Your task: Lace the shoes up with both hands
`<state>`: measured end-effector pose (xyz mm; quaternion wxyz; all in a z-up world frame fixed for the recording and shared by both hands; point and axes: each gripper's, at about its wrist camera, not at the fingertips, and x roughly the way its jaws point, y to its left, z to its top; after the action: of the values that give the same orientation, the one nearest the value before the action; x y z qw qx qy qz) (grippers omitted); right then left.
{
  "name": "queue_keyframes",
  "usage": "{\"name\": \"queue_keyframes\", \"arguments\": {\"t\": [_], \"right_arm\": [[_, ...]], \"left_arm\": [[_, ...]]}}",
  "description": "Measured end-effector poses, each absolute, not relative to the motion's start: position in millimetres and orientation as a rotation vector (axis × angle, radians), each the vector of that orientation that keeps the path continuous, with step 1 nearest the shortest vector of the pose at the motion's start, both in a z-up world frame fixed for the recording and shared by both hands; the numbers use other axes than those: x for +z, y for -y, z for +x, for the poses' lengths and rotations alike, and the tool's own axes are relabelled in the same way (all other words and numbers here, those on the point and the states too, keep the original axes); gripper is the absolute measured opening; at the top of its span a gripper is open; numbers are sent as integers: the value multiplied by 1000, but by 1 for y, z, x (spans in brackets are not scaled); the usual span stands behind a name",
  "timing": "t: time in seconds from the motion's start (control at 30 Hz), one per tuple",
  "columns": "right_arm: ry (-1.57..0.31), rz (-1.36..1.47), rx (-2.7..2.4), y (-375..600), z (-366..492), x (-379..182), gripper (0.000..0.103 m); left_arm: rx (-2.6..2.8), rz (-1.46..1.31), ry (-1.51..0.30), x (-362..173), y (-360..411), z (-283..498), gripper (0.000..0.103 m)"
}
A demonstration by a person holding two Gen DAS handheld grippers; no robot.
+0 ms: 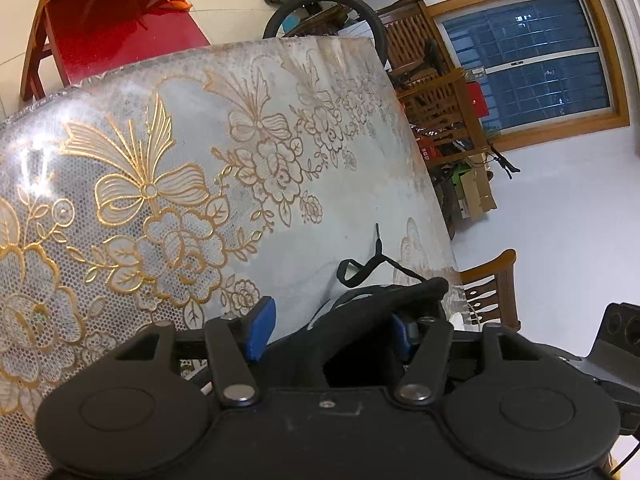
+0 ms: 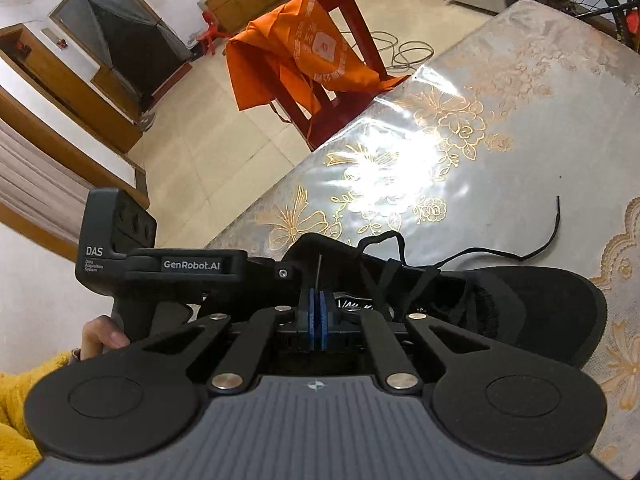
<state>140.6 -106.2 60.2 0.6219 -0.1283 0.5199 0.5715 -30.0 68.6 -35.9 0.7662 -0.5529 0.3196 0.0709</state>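
A black shoe (image 2: 520, 300) lies on its side on the table, its laces crossed loosely over the tongue. My right gripper (image 2: 316, 300) is shut on one lace end (image 2: 320, 268), whose stiff tip sticks up from between the blue pads. The other lace end (image 2: 556, 204) trails loose over the cloth; it also shows in the left wrist view as the free lace end (image 1: 378, 232). My left gripper (image 1: 332, 332) stands half open around the shoe's collar (image 1: 380, 292); its left pad (image 1: 262, 328) is clear of the fabric. Its black housing (image 2: 192, 266) reaches in from the left.
The table (image 1: 280, 120) wears a shiny white cloth with gold flowers. A red chair (image 2: 340, 92) with an orange bag (image 2: 304, 52) stands beyond the far edge. A bicycle wheel (image 1: 360, 12) and wooden chairs (image 1: 492, 292) crowd the other side. A hand and yellow sleeve (image 2: 24, 392) hold the left gripper.
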Motion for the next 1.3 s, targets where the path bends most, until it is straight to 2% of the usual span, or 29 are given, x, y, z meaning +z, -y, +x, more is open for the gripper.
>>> {"name": "queue_keyframes", "arguments": {"t": [0.5,0.8,0.87,0.9,0.97,1.03,1.1,1.2,1.3], "right_arm": [[-1178,-265,1287,108,149,58,3],[-1049,-231,1282,118,135,56,3],[-1032,-199,1291,128,133,55,8],[-1035,-190,1300,132,132,55,16],[-1045,-192,1316,141,129,57,22],[-1008,-224,1322,147,125,62,26],[-955,-263,1322,151,122,70,40],[-908,-271,1322,152,126,79,41],[-977,-229,1322,136,141,75,41]], "left_arm": [[145,-1179,-707,-34,-68,-31,58],[171,-860,-729,2,-44,-32,55],[168,-784,-743,8,-36,-34,55],[164,-749,-750,9,-31,-35,55],[156,-680,-763,13,-21,-37,56],[167,-602,-774,16,-11,-38,56],[178,-554,-784,15,-6,-38,56],[178,-560,-791,12,-7,-41,56],[204,-512,-806,11,-5,-42,56]]}}
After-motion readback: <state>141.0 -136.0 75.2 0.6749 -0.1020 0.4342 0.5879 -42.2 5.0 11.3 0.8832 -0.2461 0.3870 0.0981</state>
